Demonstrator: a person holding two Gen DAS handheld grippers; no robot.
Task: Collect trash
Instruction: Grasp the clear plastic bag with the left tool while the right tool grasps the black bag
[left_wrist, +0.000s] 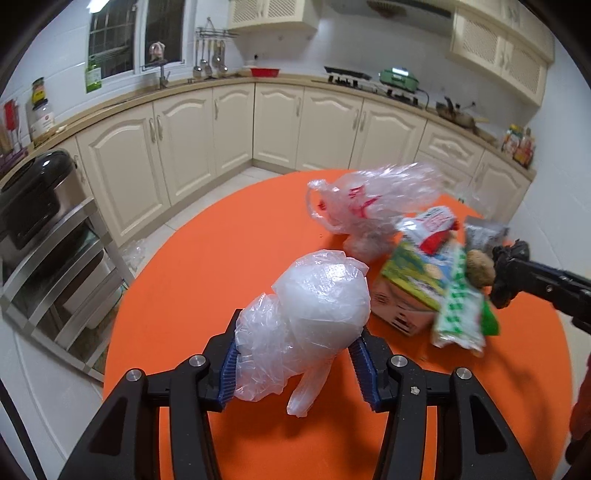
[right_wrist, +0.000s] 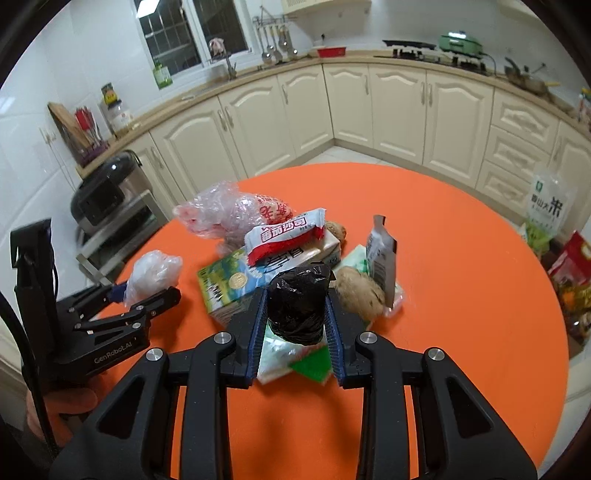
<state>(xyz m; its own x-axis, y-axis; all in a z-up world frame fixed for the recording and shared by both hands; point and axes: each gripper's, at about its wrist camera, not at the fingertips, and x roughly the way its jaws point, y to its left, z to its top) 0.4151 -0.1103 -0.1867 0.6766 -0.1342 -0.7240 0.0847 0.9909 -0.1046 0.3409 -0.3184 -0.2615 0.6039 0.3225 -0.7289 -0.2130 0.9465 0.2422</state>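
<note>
My left gripper (left_wrist: 299, 332) is shut on a crumpled white plastic bag (left_wrist: 317, 295), held just over the orange round table (left_wrist: 207, 251). In the right wrist view, my right gripper (right_wrist: 296, 299) is shut on a black plastic bag wad (right_wrist: 297, 306) above the trash pile. The pile holds a green-blue milk carton (right_wrist: 232, 282), a red-white snack wrapper (right_wrist: 284, 232), a clear bag with red print (right_wrist: 225, 214), a silver pouch (right_wrist: 380, 254), a green-white packet (left_wrist: 465, 314) and a brown lump (right_wrist: 358, 291). The left gripper (right_wrist: 147, 291) also shows there, at the left.
A black cooker (left_wrist: 33, 195) sits on a metal rack left of the table. Rice bags and red packets (right_wrist: 546, 206) stand on the floor at the right. Cream cabinets (left_wrist: 280, 125) run along the far walls. A hand (right_wrist: 70, 402) holds the left gripper's handle.
</note>
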